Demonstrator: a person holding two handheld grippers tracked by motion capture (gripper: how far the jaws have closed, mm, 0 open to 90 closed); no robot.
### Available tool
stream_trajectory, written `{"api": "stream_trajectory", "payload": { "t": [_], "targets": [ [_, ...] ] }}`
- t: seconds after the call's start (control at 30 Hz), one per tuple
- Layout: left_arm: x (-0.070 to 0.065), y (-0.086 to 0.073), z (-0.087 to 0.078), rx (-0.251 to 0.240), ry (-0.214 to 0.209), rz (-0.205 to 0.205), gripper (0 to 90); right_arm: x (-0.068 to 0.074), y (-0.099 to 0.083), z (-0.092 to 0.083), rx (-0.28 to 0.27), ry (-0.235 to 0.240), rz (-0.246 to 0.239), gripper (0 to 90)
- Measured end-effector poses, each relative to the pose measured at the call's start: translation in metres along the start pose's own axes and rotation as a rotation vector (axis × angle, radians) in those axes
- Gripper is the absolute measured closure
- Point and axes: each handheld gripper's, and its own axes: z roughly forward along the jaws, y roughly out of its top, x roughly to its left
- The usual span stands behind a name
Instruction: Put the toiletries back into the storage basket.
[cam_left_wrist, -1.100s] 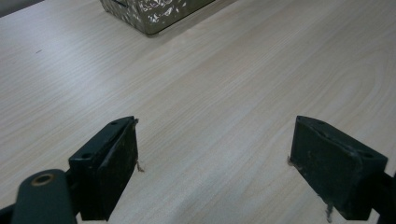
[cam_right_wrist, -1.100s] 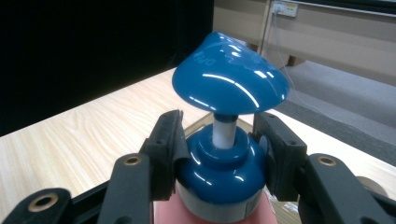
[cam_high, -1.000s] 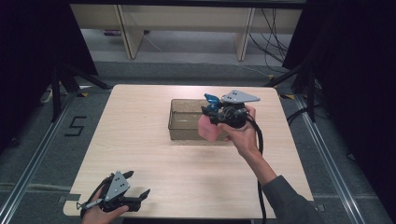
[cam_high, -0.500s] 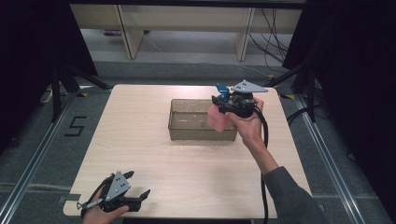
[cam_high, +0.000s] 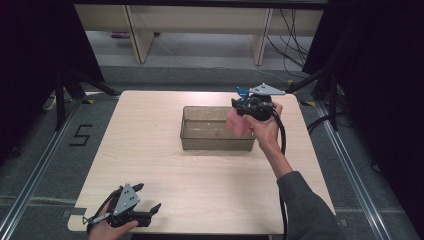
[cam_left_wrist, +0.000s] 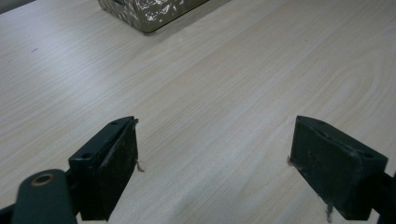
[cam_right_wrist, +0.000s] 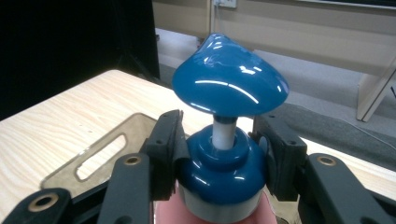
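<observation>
A pink pump bottle (cam_high: 237, 123) with a blue pump head (cam_right_wrist: 229, 86) hangs over the right end of a smoky clear plastic bin (cam_high: 215, 143). My right gripper (cam_high: 241, 106) is shut on the bottle's blue collar (cam_right_wrist: 219, 163), one jaw on each side; in the right gripper view (cam_right_wrist: 219, 147) the bin's rim with its handle slot (cam_right_wrist: 100, 156) lies below. My left gripper (cam_high: 148, 197) rests near the table's front left edge, held by a hand. Its jaws stand wide apart in the left gripper view (cam_left_wrist: 215, 168), with bare wood between them and a bin corner (cam_left_wrist: 144, 11) far ahead.
The light wooden table (cam_high: 150, 150) stands on a grey floor with rails on both sides. Table legs and cables (cam_high: 295, 30) lie beyond the far edge. A black cable (cam_high: 283, 145) trails from the right gripper along the forearm.
My right gripper has carried the bottle up and to the right, from inside the bin's right end to above its right rim. The left gripper has barely shifted.
</observation>
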Motion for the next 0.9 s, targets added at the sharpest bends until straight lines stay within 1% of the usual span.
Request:
{"api": "stream_trajectory", "payload": {
  "t": [0.07, 0.1, 0.13, 0.17, 0.2, 0.23, 0.27, 0.3, 0.33, 0.37, 0.4, 0.47, 0.5, 0.53, 0.57, 0.6, 0.63, 0.67, 0.7, 0.73, 0.77, 0.8, 0.83, 0.87, 0.9],
  "targets": [
    [0.000, 0.000, 0.000, 0.000, -0.001, -0.001, 14.6, -0.001, -0.001, 0.002, -0.006, -0.006, 0.006, 54.0],
    [-0.001, -0.001, 0.001, -0.008, 0.005, -0.011, 14.6, -0.003, -0.003, 0.004, -0.003, -0.018, -0.009, 54.0],
    [-0.001, 0.000, 0.000, 0.000, 0.012, -0.006, 14.6, -0.004, -0.004, 0.005, 0.004, -0.011, 0.003, 54.0],
    [0.000, -0.001, 0.000, 0.005, 0.006, 0.000, 14.6, -0.005, -0.005, 0.007, -0.003, -0.016, 0.002, 54.0],
    [-0.001, -0.001, 0.001, -0.001, -0.001, -0.004, 14.7, -0.005, -0.006, 0.007, 0.006, -0.019, 0.010, 53.9],
    [-0.001, -0.001, 0.001, -0.001, -0.001, -0.004, 14.6, -0.006, -0.008, 0.008, 0.004, -0.022, 0.001, 53.9],
    [-0.001, -0.001, 0.000, 0.002, 0.007, -0.008, 14.6, -0.006, -0.009, 0.010, 0.006, -0.024, 0.011, 54.0],
    [-0.001, 0.000, 0.000, -0.003, 0.002, -0.006, 14.6, -0.006, -0.011, 0.010, 0.018, -0.019, 0.022, 54.0],
    [-0.001, 0.000, 0.000, -0.003, 0.002, -0.006, 14.6, -0.006, -0.011, 0.010, 0.018, -0.019, 0.022, 54.0],
    [0.000, 0.000, 0.000, -0.001, 0.000, -0.002, 14.6, -0.007, -0.012, 0.011, 0.012, -0.018, 0.007, 54.0],
    [0.000, 0.000, 0.000, -0.002, 0.000, -0.005, 14.6, -0.007, -0.014, 0.011, 0.017, -0.018, 0.015, 54.0],
    [0.000, 0.000, 0.000, -0.001, 0.000, -0.008, 14.7, -0.008, -0.016, 0.012, 0.012, -0.027, 0.009, 54.0],
    [-0.001, -0.001, 0.001, -0.009, 0.011, -0.010, 14.7, -0.009, -0.017, 0.013, 0.001, -0.035, -0.003, 54.0],
    [-0.001, 0.000, 0.001, -0.003, 0.005, -0.003, 14.6, -0.009, -0.019, 0.013, 0.009, -0.037, -0.007, 54.0],
    [-0.001, 0.000, 0.001, -0.003, 0.005, -0.003, 14.6, -0.007, -0.020, 0.014, 0.017, -0.025, 0.020, 54.0],
    [-0.002, 0.000, 0.000, 0.001, 0.006, -0.005, 14.6, -0.009, -0.021, 0.014, 0.012, -0.036, -0.005, 54.0],
    [-0.001, -0.001, 0.001, -0.002, 0.003, -0.005, 14.7, -0.009, -0.022, 0.014, 0.020, -0.021, 0.021, 54.0],
    [0.000, -0.001, 0.000, 0.003, 0.008, -0.002, 14.7, -0.010, -0.023, 0.015, 0.011, -0.037, 0.005, 54.0],
    [0.000, 0.000, 0.001, 0.002, 0.006, 0.004, 14.6, -0.009, -0.025, 0.016, 0.012, -0.027, 0.035, 54.0],
    [0.000, 0.000, 0.001, 0.002, 0.006, 0.004, 14.7, -0.010, -0.026, 0.016, 0.016, -0.030, 0.023, 54.0],
    [-0.001, -0.001, 0.000, -0.001, 0.005, -0.005, 14.7, -0.012, -0.027, 0.017, 0.012, -0.037, 0.011, 53.9],
    [-0.001, -0.001, 0.000, -0.001, 0.005, -0.005, 14.6, -0.012, -0.027, 0.017, 0.012, -0.037, 0.011, 53.9],
    [-0.001, -0.001, 0.001, -0.003, 0.006, -0.010, 14.6, -0.011, -0.029, 0.018, 0.018, -0.040, 0.024, 54.0],
    [-0.001, -0.001, 0.001, -0.003, 0.006, -0.010, 14.7, -0.011, -0.029, 0.018, 0.018, -0.040, 0.024, 54.0],
    [-0.001, 0.000, 0.000, -0.003, 0.009, -0.006, 14.6, -0.011, -0.031, 0.019, 0.026, -0.040, 0.040, 54.0]
  ]
}}
